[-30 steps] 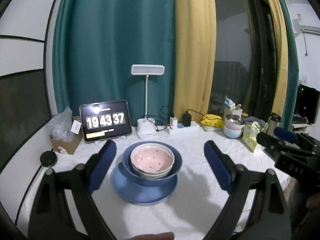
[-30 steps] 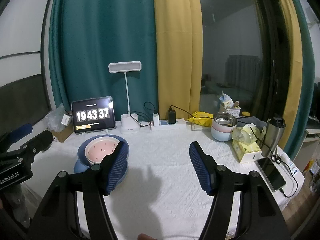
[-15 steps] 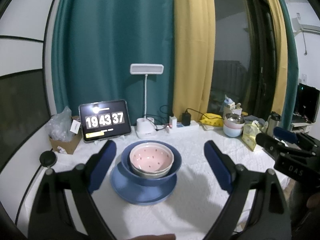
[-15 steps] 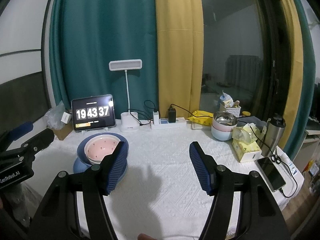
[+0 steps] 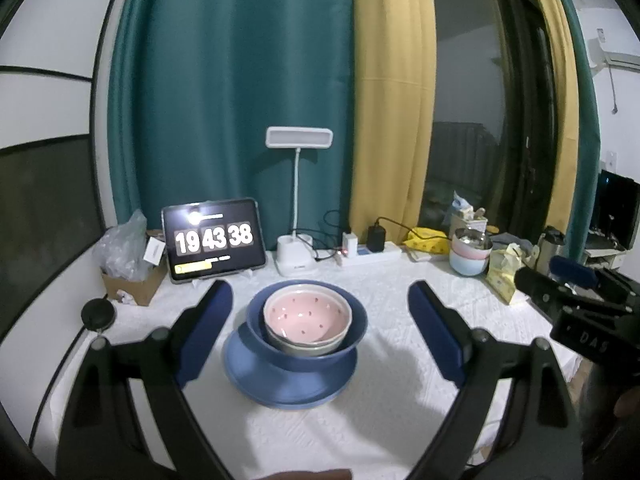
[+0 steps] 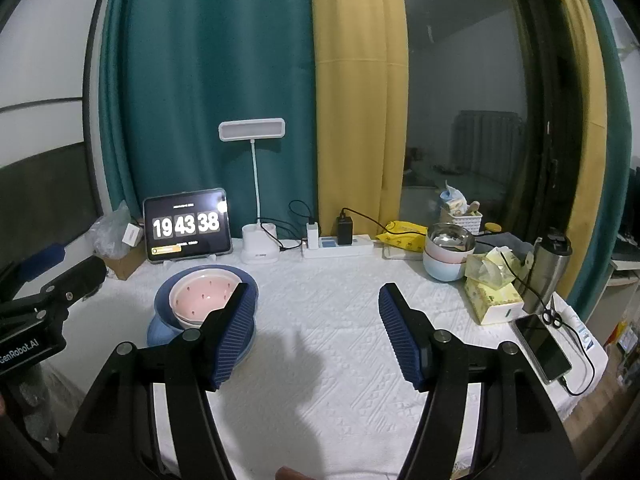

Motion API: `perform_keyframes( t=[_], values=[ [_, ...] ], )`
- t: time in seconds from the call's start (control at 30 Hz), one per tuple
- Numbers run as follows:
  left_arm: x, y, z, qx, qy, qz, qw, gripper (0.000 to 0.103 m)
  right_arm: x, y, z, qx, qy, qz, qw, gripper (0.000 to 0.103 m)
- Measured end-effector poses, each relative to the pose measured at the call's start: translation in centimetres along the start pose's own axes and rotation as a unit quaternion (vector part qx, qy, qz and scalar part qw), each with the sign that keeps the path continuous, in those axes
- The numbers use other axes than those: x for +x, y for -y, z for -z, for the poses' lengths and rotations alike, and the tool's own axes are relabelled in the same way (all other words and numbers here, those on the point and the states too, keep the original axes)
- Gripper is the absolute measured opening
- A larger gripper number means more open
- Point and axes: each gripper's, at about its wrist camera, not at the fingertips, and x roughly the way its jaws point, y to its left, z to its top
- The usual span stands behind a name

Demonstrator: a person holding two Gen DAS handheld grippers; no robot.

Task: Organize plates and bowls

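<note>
On the white-clothed table (image 5: 392, 420), toward its left side, the pink bowl (image 5: 307, 316) sits nested in a blue bowl (image 5: 356, 330) — both stacked on a blue plate (image 5: 280, 384). The left gripper (image 5: 320, 332) hangs over the stack with its jaws spread wide, touching nothing. The right gripper (image 6: 312, 332) hovers above the bare cloth mid-table, jaws likewise apart and empty. A tablet clock (image 6: 187, 230) stands at the back edge.

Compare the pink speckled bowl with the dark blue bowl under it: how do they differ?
The pink speckled bowl is smaller and nests inside the dark blue bowl, which is wider and sits directly on the blue plate. The pink speckled bowl has a pale rim and dots inside; the dark blue bowl is plain. Both stand upright and look empty.
</note>
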Motion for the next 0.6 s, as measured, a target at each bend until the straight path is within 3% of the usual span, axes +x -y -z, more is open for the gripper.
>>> perform_keyframes(
  t=[0.6],
  values=[
    [-0.01, 0.05, 0.02, 0.000, 0.000, -0.001, 1.0000, 0.090, 0.09, -0.10, -0.03, -0.002, -0.001, 0.000, 1.000, 0.068]
  ],
)
